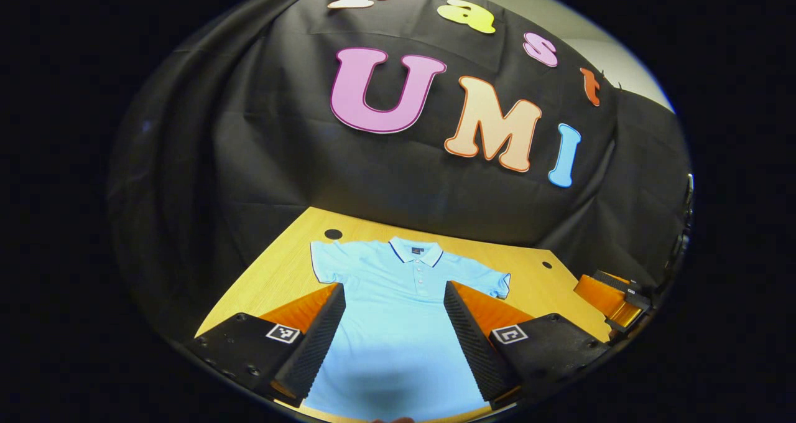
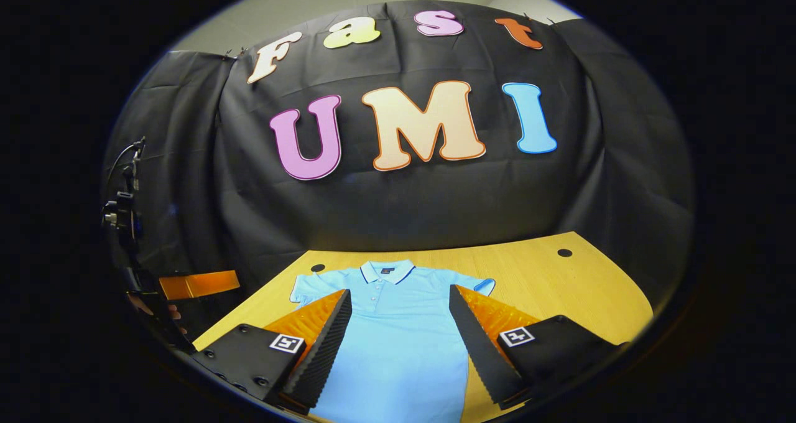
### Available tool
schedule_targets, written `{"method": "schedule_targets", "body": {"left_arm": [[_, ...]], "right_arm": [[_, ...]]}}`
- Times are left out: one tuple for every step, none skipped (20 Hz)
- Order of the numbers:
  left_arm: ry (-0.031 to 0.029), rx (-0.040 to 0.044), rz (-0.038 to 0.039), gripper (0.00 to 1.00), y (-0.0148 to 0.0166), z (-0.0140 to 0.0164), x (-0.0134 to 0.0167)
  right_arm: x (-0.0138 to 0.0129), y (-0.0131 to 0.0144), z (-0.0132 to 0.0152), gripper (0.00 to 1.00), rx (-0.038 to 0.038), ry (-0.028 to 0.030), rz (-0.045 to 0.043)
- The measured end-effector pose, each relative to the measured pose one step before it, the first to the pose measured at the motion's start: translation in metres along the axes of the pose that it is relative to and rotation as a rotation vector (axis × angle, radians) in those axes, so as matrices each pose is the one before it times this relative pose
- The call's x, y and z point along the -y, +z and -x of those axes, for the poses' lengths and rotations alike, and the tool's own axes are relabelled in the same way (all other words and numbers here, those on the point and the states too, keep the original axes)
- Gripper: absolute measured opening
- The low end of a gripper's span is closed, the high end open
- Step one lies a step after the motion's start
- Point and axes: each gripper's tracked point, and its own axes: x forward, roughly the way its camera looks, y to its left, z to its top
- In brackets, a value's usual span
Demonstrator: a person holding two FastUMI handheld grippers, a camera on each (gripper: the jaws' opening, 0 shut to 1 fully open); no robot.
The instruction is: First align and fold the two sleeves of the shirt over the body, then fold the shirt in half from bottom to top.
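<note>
A light blue polo shirt (image 1: 398, 323) lies flat on the wooden table (image 1: 280, 274), collar toward the far wall, both short sleeves spread out to the sides. My left gripper (image 1: 393, 286) hovers open above the shirt's body, its fingers framing the chest. In the right gripper view the shirt (image 2: 398, 336) lies the same way, and my right gripper (image 2: 400, 290) is open over it with nothing between its fingers. The right gripper (image 1: 612, 298) shows at the table's right edge in the left gripper view. The left gripper (image 2: 199, 284) shows at the left edge in the right gripper view.
The table (image 2: 591, 286) has bare wood right of the shirt and small dark holes (image 2: 564, 252) near its far corners. The black cloth wall rises just behind the table. A stand with cables (image 2: 121, 214) is at the left, and a hand (image 2: 155, 311) holds the left gripper.
</note>
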Motion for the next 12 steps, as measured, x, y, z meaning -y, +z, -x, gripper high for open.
{"method": "schedule_targets", "body": {"left_arm": [[0.00876, -0.00565, 0.00486, 0.96, -0.00135, 0.00049, -0.00075], [0.00880, -0.00241, 0.00432, 0.96, -0.00155, 0.00153, -0.00041], [0.00504, -0.00236, 0.00402, 0.96, -0.00076, -0.00004, -0.00062], [0.00277, -0.00543, 0.00339, 0.96, -0.00274, 0.00040, 0.00007], [0.00540, -0.00546, 0.00244, 0.96, -0.00139, -0.00011, -0.00069], [0.00520, -0.00454, 0.00127, 0.96, -0.00224, 0.00143, -0.00041], [0.00489, -0.00502, 0.00101, 0.96, -0.00070, 0.00091, -0.00021], [0.00437, -0.00313, 0.00047, 0.95, -0.00238, 0.00085, -0.00079], [0.00491, -0.00526, -0.00069, 0.96, -0.00104, 0.00110, 0.00071], [0.00081, 0.00083, -0.00254, 0.95, -0.00002, 0.00109, 0.00054], [0.00043, -0.00004, -0.00479, 0.95, 0.00094, 0.00059, 0.00127], [0.00394, -0.00306, -0.00584, 0.96, -0.00160, -0.00031, 0.00049]], "right_arm": [[0.00245, -0.00105, -0.00002, 0.98, -0.00529, -0.00063, -0.00323], [0.00222, 0.00010, -0.00106, 0.98, -0.00391, -0.00014, -0.00430], [0.00171, -0.00115, -0.00051, 0.98, -0.00286, -0.00054, -0.00215], [0.00365, -0.00018, -0.00133, 0.98, -0.00455, -0.00425, 0.00129], [0.00332, -0.00199, -0.00099, 0.98, -0.00611, -0.00370, 0.00366], [0.00355, -0.00118, -0.00206, 0.98, -0.00612, -0.00237, 0.00325], [0.00392, -0.00175, -0.00260, 0.98, -0.00868, -0.00267, 0.00488], [0.00570, -0.00085, -0.00427, 0.98, -0.01196, -0.00660, 0.00549], [0.00546, -0.00219, -0.00246, 0.98, -0.01093, -0.00421, 0.00311], [0.00624, -0.00028, -0.00431, 0.98, -0.00831, -0.00460, -0.00067], [0.00538, 0.00006, -0.00581, 0.98, -0.01029, -0.00193, -0.00389], [0.00642, -0.00003, -0.00759, 0.94, -0.00898, -0.00429, -0.00593]]}}
